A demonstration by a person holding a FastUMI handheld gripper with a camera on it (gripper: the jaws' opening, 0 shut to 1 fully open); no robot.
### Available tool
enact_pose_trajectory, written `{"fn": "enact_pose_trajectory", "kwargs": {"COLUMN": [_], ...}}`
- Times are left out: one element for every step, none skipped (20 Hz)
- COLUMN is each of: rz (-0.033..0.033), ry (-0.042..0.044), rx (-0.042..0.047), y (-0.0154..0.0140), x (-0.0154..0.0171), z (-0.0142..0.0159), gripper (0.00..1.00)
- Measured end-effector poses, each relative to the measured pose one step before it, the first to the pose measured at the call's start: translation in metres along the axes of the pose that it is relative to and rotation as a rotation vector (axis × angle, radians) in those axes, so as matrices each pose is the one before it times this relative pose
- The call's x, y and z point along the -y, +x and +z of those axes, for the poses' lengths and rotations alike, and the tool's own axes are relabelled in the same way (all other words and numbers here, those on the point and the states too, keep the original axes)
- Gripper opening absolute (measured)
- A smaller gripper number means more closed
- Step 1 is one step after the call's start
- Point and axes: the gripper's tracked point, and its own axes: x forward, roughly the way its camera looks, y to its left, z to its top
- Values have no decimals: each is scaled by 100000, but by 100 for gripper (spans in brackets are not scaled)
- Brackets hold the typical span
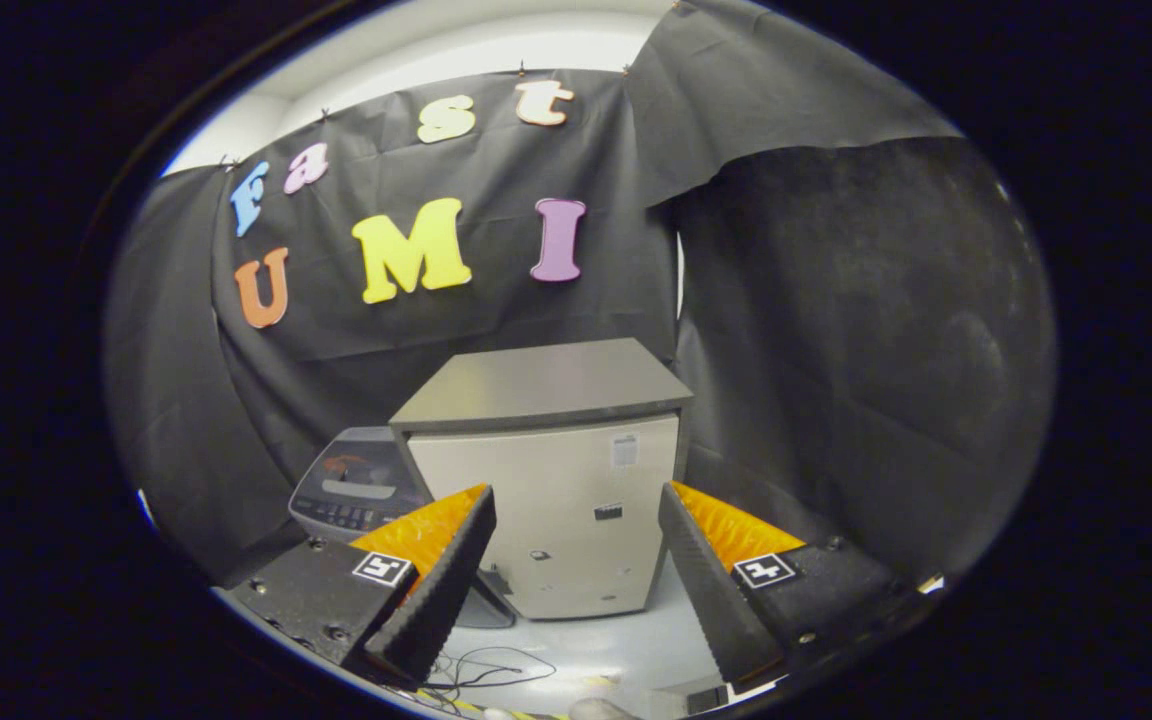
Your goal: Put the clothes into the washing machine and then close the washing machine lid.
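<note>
Black cloth wall [836,330] backs a boxy beige washing machine with grey lid [546,480]. We see our gripper [576,560] fingers spread apart, holding nothing, machine beyond them.

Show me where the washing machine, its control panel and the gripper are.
washing machine [561,520], gripper view, on its pale front wall.
control panel [356,490], gripper view, on its sloped face.
gripper [576,560], gripper view, midway between its open fingers.

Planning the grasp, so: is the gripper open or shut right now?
Open. The gripper has its two fingers spread wide apart with nothing between them; the washing machine stands beyond them.
</note>
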Motion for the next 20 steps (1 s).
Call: {"fn": "enact_pose_trajectory", "kwargs": {"rz": [2225, 1666, 511, 237, 924, -383, -720, -877, -1116, -370, -6, -692, -185, -892, -733, -972, -147, -231, -1174, -888], "ry": [-1350, -1157, -1646, -2479, -2604, -2116, -1178, -614, 339, 283, -9, 579, 1037, 546, 718, 751, 1346, 1592, 167, -403], "rx": [2198, 1979, 829, -1437, 1016, 1471, 1465, 658, 1633, 627, -368, -566, 241, -41, 597, 317, 152, 221, -34, 224], "y": [-1094, -925, -561, -627, -764, -713, -535, -433, -428, -255, -392, -296, -233, -331, -309, -313, -218, -263, -160, -157], "x": [-680, -736, -392, -488, -689, -524, -257, -330, -287, -265, -432, -104, 74, 198, 313, 317, 130, 214, 402, 432], "z": [-249, -103, -772, -1000, -782, -532, -342, -616, -539, -335, -858, -546, -40, -38, 101, 166, 116, 170, 63, 62], "gripper": [100, 100, 100, 100, 100, 100, 100, 100, 100, 100, 100, 100, 100, 100, 100, 100, 100, 100, 100, 100]}}
